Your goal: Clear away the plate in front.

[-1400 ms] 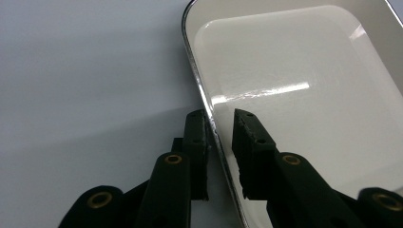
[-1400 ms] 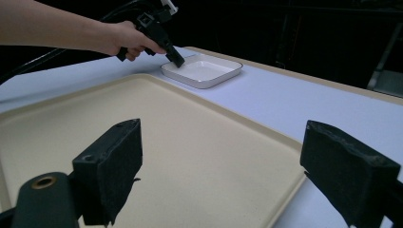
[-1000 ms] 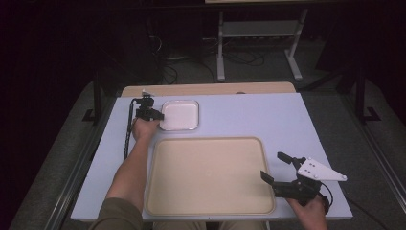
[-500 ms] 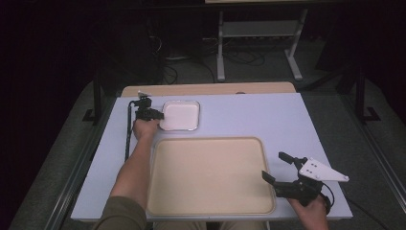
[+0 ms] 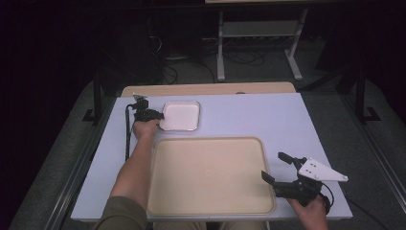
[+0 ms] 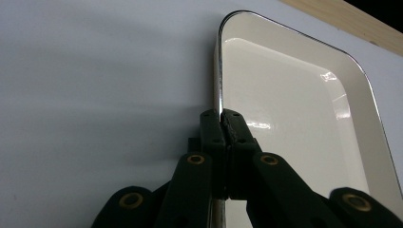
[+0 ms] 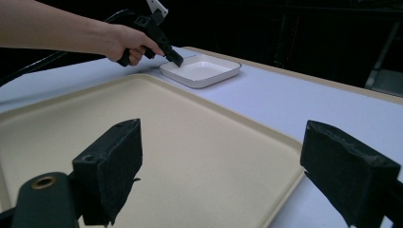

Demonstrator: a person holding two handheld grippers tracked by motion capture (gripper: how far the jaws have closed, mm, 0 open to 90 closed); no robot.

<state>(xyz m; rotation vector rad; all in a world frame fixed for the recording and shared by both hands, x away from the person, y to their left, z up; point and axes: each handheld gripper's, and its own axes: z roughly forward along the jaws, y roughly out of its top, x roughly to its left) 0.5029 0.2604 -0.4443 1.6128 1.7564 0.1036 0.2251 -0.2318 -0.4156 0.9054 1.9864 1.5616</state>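
Lighting: overhead, lands on the pale lavender-blue bench (image 5: pixel 249 115); room behind and floor around it go near black. High view is soft and low-detail, no motion blur.

Left gripper view: white glossy square enamel dish (image 6: pixel 294 109) throws bright specular streaks on its inner wall and chrome rim; black jaws at the bottom slightly soft, and a broad grey shadow lies on the bench left of them.

Right gripper view: near black jaws are out of focus; large cream rectangular plastic tray (image 7: pixel 190 156) evenly lit, matte, no glare.

Small white dish (image 5: pixel 181 116), flat on the table's far-left part.
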